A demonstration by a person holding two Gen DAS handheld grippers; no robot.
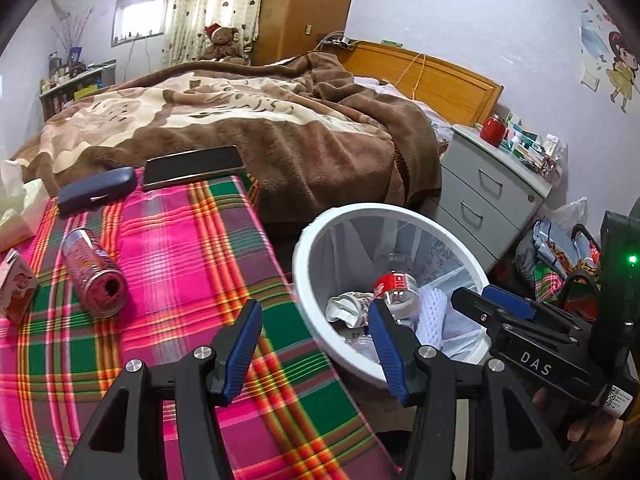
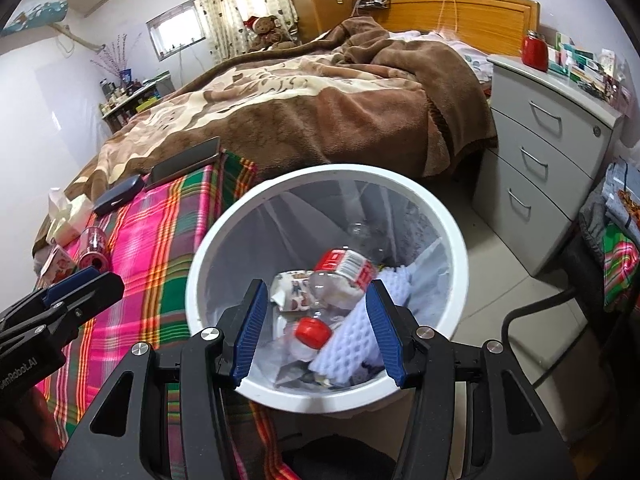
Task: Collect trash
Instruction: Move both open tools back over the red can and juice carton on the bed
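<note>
A white trash bin (image 1: 308, 280) (image 2: 208, 248) stands on the floor beside the table with the plaid cloth (image 1: 180, 264). Inside lie a clear bottle with a red label (image 2: 344, 268), crumpled paper (image 2: 292, 284), white foam netting (image 2: 356, 332) and a red cap (image 2: 312, 330). On the cloth a pink can (image 1: 94, 272) lies on its side beside a small pink carton (image 1: 14, 284). My left gripper (image 1: 316, 312) hovers open over the table's edge, nothing between its fingers. My right gripper (image 2: 318, 292) hangs open above the bin, empty.
A dark glasses case (image 1: 96, 190), a black phone (image 1: 192, 166) and a tissue pack (image 1: 16, 208) rest at the table's far end. Behind is a bed with a brown blanket (image 1: 248, 120). A grey drawer unit (image 2: 548, 152) stands right of the bin.
</note>
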